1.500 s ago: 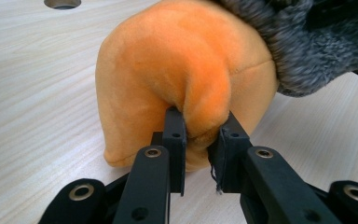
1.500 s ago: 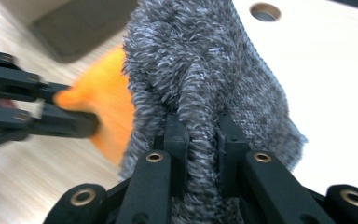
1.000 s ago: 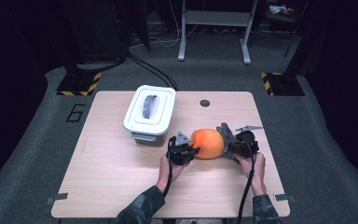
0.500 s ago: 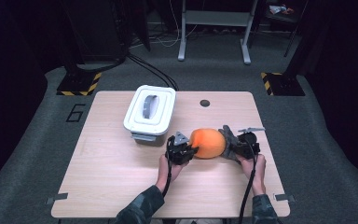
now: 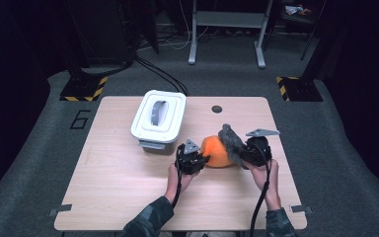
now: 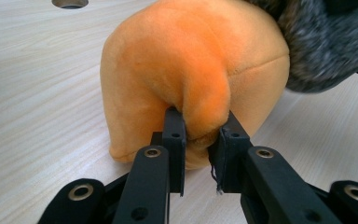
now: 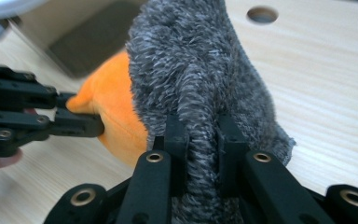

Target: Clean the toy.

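An orange plush ball [image 5: 217,151] rests on the wooden table [image 5: 118,182], with a grey fuzzy cover [image 5: 231,141] pulled up off its right side. My left gripper [image 5: 201,160] is shut on a fold of the orange plush [image 6: 200,122], pinched between its jaws. My right gripper [image 5: 239,152] is shut on a ridge of the grey fuzzy cover [image 7: 200,116], which stands tall between its jaws. In the right gripper view the left gripper [image 7: 81,119] comes in from the left and holds the orange plush [image 7: 116,109].
A white lidded box [image 5: 158,118] with a grey handle stands behind and left of the plush. A round hole [image 5: 217,109] is in the table near its far edge. Bare tabletop lies on the left and along the front.
My right gripper has risen and drawn the grey cover up and away from the orange ball. The left gripper has stayed put on the plush.
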Demonstrator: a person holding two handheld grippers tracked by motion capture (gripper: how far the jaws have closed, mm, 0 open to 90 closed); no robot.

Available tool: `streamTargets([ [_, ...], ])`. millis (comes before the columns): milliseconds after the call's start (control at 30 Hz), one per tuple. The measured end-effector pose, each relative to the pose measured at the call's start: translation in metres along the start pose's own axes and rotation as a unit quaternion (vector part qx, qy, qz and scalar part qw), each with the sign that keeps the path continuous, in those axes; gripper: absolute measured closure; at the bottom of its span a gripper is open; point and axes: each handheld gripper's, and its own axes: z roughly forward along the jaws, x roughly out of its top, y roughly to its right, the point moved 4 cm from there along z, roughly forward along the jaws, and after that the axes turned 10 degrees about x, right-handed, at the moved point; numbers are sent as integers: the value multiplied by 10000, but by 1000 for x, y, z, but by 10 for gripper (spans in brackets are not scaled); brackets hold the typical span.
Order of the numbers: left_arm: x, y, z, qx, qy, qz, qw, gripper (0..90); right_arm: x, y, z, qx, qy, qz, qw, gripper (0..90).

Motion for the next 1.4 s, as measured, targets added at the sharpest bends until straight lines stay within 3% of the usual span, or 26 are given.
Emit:
streamTargets([
  [200,1,-1,-1,50,112,116,9999,719,-1,5,13,-95,-102,9,9999,782],
  [367,1,-1,-3,154,163,276,9994,574,0,10,13,-175,-123,32,9998,782],
  [600,-3,-5,-1,216,103,347,9991,456,2,14,15,-193,-69,125,9997,783],
  [767,-4,-1,9,352,18,473,9983,424,3,15,17,-197,-72,140,9997,783],
  [833,-3,0,13,397,19,480,9981,450,3,17,17,-199,-66,129,9997,782],
  [1100,0,4,15,453,67,452,9979,732,1,20,17,-178,112,222,9995,781],
  [1200,1,3,13,366,74,235,9990,795,1,19,14,-200,221,211,9993,781],
  [1400,6,5,7,241,31,-51,9997,812,0,14,0,-200,414,145,9988,781],
])
